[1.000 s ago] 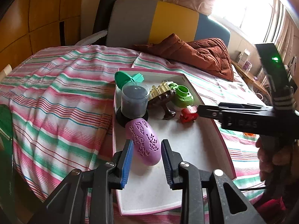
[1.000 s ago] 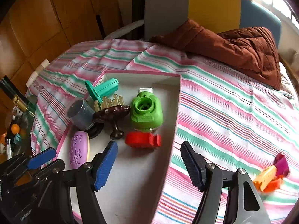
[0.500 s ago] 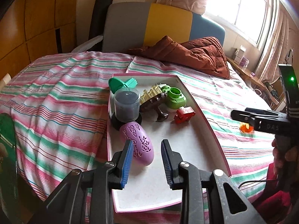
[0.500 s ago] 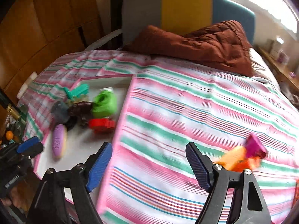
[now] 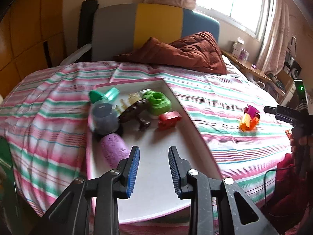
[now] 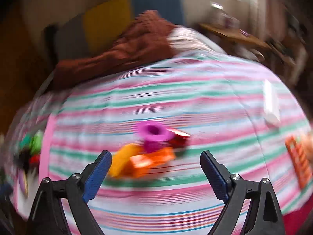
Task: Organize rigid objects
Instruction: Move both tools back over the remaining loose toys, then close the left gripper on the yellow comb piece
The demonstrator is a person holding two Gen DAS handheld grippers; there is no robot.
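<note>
Right wrist view: right tool (image 6: 155,173) empty, jaws just opening wide, toy cluster (image 6: 150,148) mid-frame on bed (image 6: 176,101); centre jaws, descend slowly. Left tool (image 5: 153,171) part-open, empty.

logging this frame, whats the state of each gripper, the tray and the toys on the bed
left gripper: jaws partly open, empty, over the tray
right gripper: jaws have just been opening, wide, nothing between them
tray: on the bed, holding several toys
purple oval: lying flat in the tray
orange and magenta toys: loose on the striped bedspread
</note>
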